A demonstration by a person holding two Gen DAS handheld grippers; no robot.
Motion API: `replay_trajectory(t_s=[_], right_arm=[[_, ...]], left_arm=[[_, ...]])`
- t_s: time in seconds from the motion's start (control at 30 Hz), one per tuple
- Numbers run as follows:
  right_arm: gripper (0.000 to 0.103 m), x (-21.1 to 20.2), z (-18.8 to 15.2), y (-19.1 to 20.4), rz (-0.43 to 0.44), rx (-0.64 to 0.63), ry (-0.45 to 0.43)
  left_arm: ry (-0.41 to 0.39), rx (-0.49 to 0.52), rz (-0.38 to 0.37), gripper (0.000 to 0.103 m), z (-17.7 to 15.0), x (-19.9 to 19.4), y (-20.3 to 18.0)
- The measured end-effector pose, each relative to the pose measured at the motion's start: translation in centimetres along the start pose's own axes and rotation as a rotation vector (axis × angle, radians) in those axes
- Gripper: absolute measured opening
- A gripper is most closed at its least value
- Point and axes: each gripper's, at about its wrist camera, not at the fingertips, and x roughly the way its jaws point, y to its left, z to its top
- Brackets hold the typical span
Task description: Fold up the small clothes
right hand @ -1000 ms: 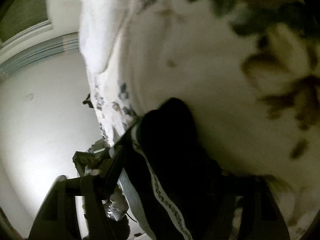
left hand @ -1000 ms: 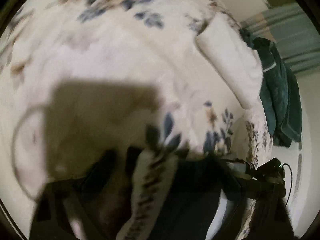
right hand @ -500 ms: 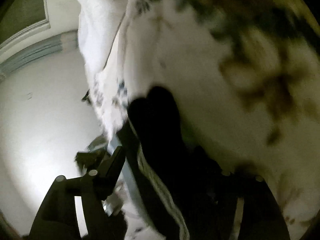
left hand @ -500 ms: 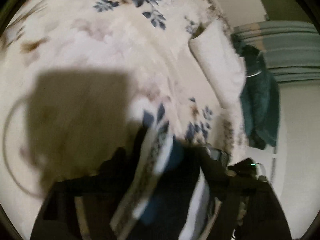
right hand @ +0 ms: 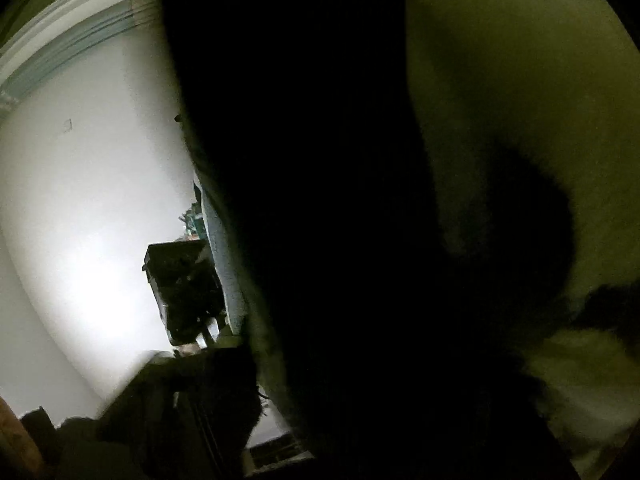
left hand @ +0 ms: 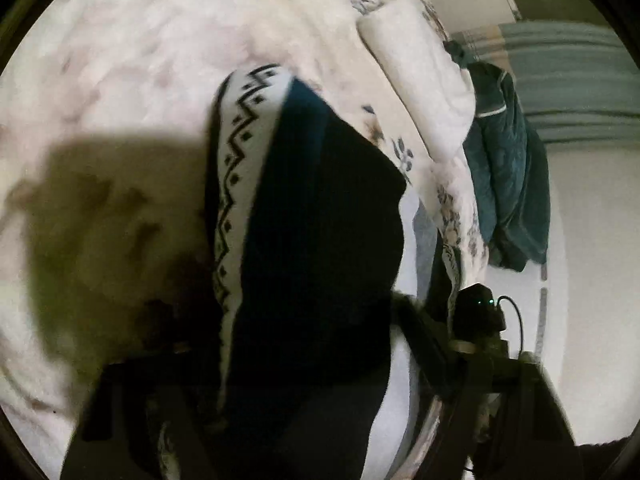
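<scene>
A small dark navy garment (left hand: 320,240) with a white band of black zigzag pattern (left hand: 240,148) hangs between my left gripper's fingers (left hand: 132,412) above the floral bedspread (left hand: 160,40). My left gripper (left hand: 288,420) is shut on its lower edge. In the right wrist view the same dark garment (right hand: 320,220) fills the middle of the frame and hides my right gripper's tips. The right gripper's left finger (right hand: 188,392) is a dim shape at the bottom left.
A white folded cloth (left hand: 420,80) lies on the bed's far side. A teal garment (left hand: 508,184) hangs by the wall at right. A dark box (right hand: 180,288) stands by the white wall (right hand: 80,200) beyond the bed edge.
The garment has risen and spread upward, now covering much more of both views. The right view has gone mostly dark behind it.
</scene>
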Motion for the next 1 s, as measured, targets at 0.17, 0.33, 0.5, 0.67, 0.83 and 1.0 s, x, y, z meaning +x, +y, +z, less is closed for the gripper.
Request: replay_trajectory(t_s=[0.17, 0.33, 0.5, 0.67, 0.83, 1.0], right_arm=[[0.028, -2.0, -1.6, 2.2, -0.02, -0.003, -0.083], [0.027, -5.0, -1.9, 6.6, 0.004, -0.039, -0.155], [0.027, -9.5, 1.1, 12.4, 0.027, -0.08, -0.256], [0.027, -14.2, 7.5, 18.1, 0.034, -0.122, -0.365], [0.027, -17.8, 15.5, 20.9, 0.013, -0.141, -0.442], [0.027, -19.7, 22.3, 20.2, -0.049, -0.12, -0.473]], left_arm=[[0.004, -0.008, -0.002, 0.026, 1.2, -1.8, -0.8], [0.001, 0.071, 0.0, 0.024, 4.7, -3.8, -4.8], [-0.022, 0.163, -0.019, 0.024, 11.5, -4.2, -10.4], [-0.041, 0.229, -0.039, 0.024, 20.9, -2.2, -15.6], [-0.052, 0.303, -0.022, 0.024, 30.0, 2.1, -19.0], [-0.018, 0.326, 0.005, 0.024, 35.8, 7.4, -19.2]])
